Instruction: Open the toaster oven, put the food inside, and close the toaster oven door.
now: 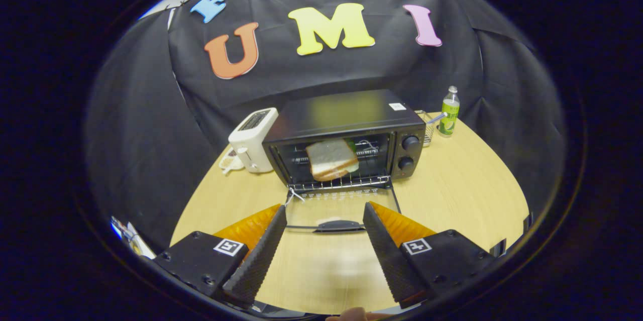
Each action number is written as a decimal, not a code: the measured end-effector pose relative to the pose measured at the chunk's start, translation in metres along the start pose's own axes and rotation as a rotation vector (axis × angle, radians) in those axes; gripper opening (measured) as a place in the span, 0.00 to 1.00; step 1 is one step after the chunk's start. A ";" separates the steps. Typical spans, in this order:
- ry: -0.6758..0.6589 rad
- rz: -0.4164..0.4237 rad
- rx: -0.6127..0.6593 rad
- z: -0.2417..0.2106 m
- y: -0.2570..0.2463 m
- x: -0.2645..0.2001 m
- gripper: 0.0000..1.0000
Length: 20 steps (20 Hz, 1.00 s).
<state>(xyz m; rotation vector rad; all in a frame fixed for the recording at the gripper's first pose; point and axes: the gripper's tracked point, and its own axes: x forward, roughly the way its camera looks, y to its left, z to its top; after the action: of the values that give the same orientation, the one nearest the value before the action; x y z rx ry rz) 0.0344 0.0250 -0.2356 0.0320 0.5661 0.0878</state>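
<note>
With the gripper [324, 210] spread wide and empty, the sandwich [331, 159] sits on the toaster oven [346, 135] rack (filling hard to make out), glass door [341, 208] dropped flat, handle between the fingertips.

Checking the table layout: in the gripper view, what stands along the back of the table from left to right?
White pop-up toaster → toaster oven, door down with the sandwich on its rack → wire basket → green bottle. The gripper hangs open before the door handle.
</note>
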 end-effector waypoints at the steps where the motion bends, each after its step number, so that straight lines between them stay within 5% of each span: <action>1: 0.018 -0.006 -0.009 -0.012 -0.002 0.004 1.00; 10: 0.146 -0.049 -0.048 -0.095 -0.023 0.056 1.00; 20: 0.218 -0.075 0.000 -0.132 -0.035 0.123 1.00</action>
<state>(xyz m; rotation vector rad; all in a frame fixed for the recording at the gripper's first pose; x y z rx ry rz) 0.0694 0.0020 -0.4146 0.0010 0.7841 0.0178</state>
